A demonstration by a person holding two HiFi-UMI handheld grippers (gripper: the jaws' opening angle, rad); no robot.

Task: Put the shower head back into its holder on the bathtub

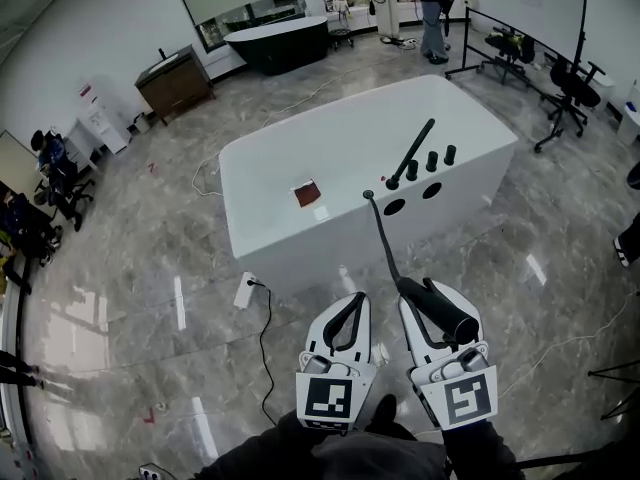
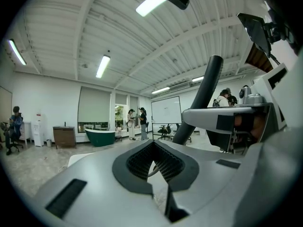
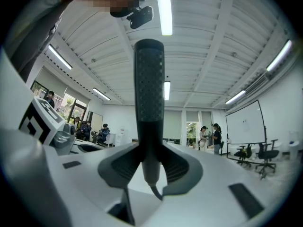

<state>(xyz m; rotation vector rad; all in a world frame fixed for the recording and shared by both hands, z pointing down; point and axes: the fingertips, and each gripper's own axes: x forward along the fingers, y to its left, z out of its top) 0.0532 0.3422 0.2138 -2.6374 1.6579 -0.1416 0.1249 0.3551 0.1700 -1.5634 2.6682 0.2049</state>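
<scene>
Simply slim, black, dimpled shower head (image 3: 149, 89)

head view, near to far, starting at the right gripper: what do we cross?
right gripper shut on the shower head → hose → white bathtub → black bathtub

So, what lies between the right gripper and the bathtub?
Head view: only the black hose runs there, from bathtub to the shower head in the right gripper.
</scene>
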